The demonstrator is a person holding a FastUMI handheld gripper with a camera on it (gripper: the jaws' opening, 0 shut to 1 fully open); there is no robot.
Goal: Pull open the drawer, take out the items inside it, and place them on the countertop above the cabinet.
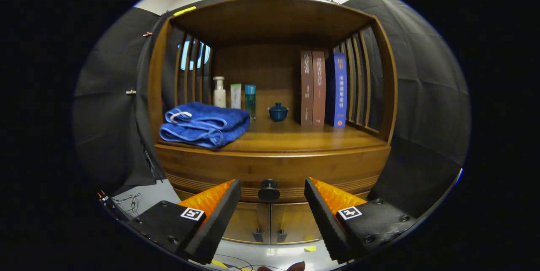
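A wooden cabinet fills the scene, with a closed drawer under its countertop. The drawer's round dark knob sits at the middle of the drawer front. My gripper is open, with one finger on each side of the knob and a wide gap to each. The knob looks a short way beyond the fingertips, untouched. The drawer's inside is hidden.
On the countertop a folded blue towel lies at the left, with a white bottle, a tube, a teal bottle and a small lidded teal pot behind. Three books stand at the right. Two lower doors are closed.
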